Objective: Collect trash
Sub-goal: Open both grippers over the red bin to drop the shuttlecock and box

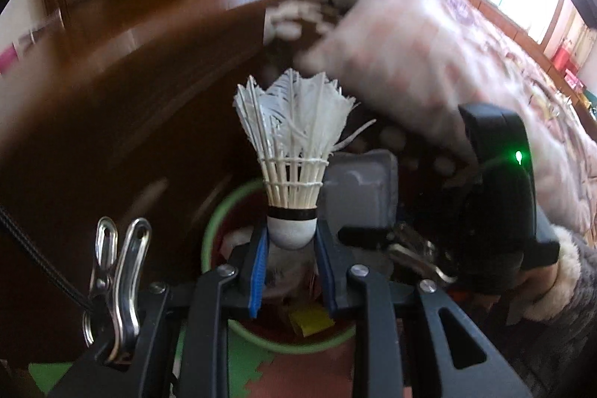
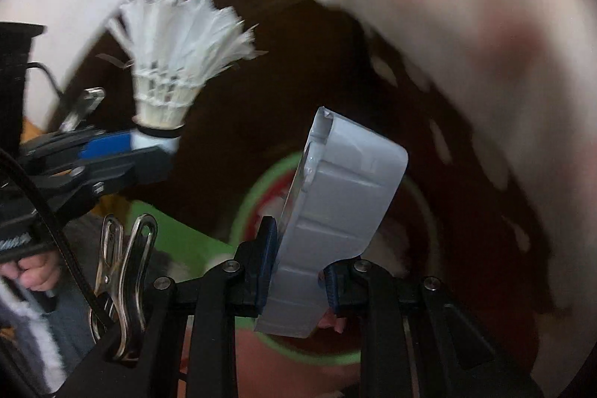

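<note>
My left gripper (image 1: 291, 241) is shut on the cork end of a white feather shuttlecock (image 1: 293, 137), feathers pointing up and away. It hangs over a round bin with a green rim (image 1: 212, 230) that holds scraps, one of them yellow (image 1: 311, 321). My right gripper (image 2: 298, 271) is shut on a grey plastic tray piece (image 2: 343, 196), held upright over the same green-rimmed bin (image 2: 253, 196). In the right wrist view the shuttlecock (image 2: 175, 62) and the left gripper (image 2: 149, 152) show at the left. In the left wrist view the grey tray piece (image 1: 358, 189) and the right gripper's body (image 1: 500, 196) show at the right.
A pink quilt (image 1: 447, 55) hangs over the bed edge to the right, close above the bin. Dark brown wooden furniture (image 1: 112, 69) stands behind and to the left. Green and brown foam floor mats (image 1: 261, 368) lie under the bin. A fuzzy grey sleeve (image 1: 559, 278) is at the right.
</note>
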`<control>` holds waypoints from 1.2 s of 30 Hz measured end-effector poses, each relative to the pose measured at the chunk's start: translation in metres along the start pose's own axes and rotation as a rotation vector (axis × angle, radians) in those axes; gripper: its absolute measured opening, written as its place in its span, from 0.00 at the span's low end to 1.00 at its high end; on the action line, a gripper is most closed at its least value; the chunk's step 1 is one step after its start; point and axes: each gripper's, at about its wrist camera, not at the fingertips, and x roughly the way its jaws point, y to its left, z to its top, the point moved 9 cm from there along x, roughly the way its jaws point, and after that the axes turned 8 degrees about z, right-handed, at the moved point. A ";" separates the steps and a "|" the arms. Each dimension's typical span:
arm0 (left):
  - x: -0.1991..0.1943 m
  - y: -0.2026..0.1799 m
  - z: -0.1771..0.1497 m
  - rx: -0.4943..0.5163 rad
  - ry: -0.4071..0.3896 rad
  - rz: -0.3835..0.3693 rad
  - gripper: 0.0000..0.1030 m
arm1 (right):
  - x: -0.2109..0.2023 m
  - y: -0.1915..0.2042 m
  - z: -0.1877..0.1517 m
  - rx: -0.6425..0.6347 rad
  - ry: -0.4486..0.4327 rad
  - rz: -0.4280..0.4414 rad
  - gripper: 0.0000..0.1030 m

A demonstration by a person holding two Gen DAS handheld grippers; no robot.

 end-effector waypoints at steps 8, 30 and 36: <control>0.065 0.000 -0.047 -0.010 0.171 0.025 0.25 | 0.020 -0.036 -0.043 -0.031 0.152 -0.207 0.23; 0.104 -0.012 -0.062 0.056 0.266 0.106 0.68 | 0.052 -0.065 -0.069 0.020 0.303 -0.281 0.65; 0.093 0.009 -0.062 0.005 0.242 0.093 0.70 | 0.051 -0.050 -0.049 -0.027 0.249 -0.311 0.69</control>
